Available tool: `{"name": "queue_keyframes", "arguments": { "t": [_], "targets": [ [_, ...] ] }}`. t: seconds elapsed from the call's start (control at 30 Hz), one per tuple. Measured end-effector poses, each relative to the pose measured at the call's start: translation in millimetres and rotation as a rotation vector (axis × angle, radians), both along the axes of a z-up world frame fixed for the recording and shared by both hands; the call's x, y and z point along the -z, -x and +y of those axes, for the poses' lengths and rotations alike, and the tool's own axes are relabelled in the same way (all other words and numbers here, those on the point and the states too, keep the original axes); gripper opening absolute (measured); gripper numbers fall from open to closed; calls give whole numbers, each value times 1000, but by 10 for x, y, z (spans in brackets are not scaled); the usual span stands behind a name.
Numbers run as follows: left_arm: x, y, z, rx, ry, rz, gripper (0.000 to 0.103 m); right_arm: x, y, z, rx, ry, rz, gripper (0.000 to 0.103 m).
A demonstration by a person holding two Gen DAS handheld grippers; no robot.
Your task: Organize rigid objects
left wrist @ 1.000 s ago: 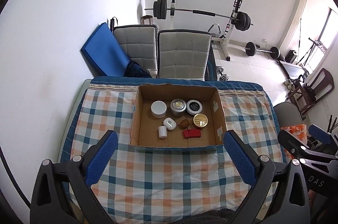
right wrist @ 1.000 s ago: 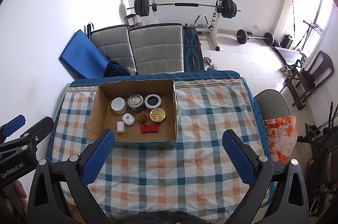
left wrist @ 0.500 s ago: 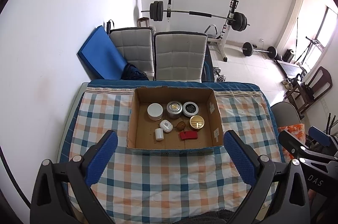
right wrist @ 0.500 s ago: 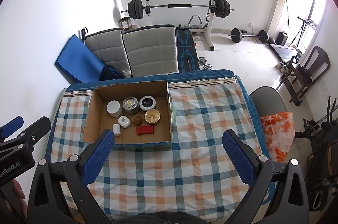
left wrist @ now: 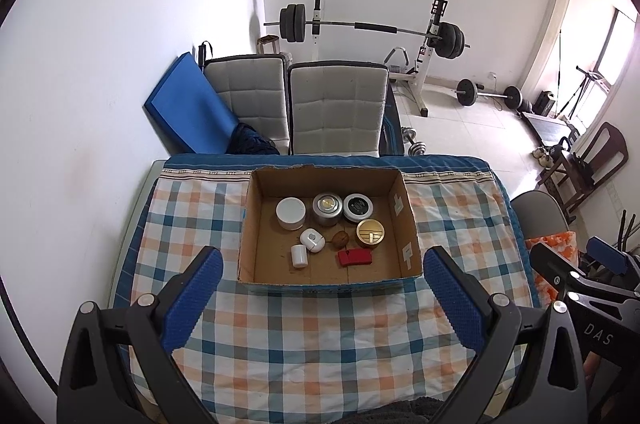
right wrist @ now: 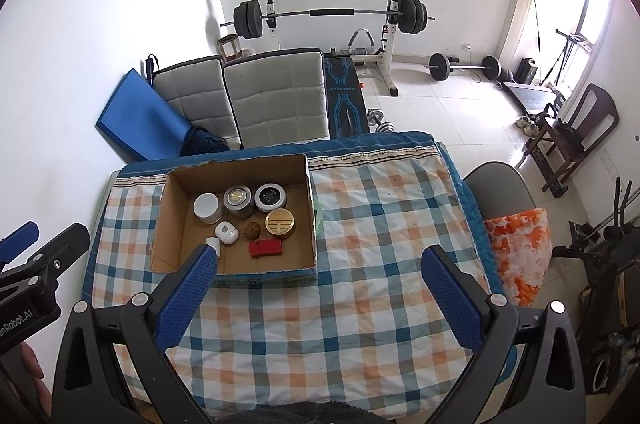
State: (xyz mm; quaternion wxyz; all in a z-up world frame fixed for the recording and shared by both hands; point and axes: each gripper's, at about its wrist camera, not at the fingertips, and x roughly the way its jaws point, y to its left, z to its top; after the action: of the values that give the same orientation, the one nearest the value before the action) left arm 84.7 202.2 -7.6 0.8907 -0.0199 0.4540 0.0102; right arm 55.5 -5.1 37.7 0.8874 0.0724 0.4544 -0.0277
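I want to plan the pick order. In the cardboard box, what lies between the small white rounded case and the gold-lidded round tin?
A small brown walnut-like ball lies between the small white rounded case and the gold-lidded round tin. Both wrist views show this.

2 chairs (left wrist: 312,104) — barbell rack (left wrist: 372,28)

Home room doubling as gym: barbell rack (left wrist: 372,28) behind two padded chairs (left wrist: 338,104), checkered-cloth table (left wrist: 320,344) before them.
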Motion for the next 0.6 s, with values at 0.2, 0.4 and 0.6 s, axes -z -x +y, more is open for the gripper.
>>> {"name": "queue_keyframes", "arguments": {
  "t": [0.2,0.4,0.6],
  "targets": [
    [-1,-17,-23,7,-3,9,103,2,1,5,2,2,1,103],
    [6,-13,-30,10,-4,6,103,7,-8,-15,0,0,4,103],
    [13,-15,-35,11,-6,3,103,7,-9,-15,0,0,3,103]
  ]
}}
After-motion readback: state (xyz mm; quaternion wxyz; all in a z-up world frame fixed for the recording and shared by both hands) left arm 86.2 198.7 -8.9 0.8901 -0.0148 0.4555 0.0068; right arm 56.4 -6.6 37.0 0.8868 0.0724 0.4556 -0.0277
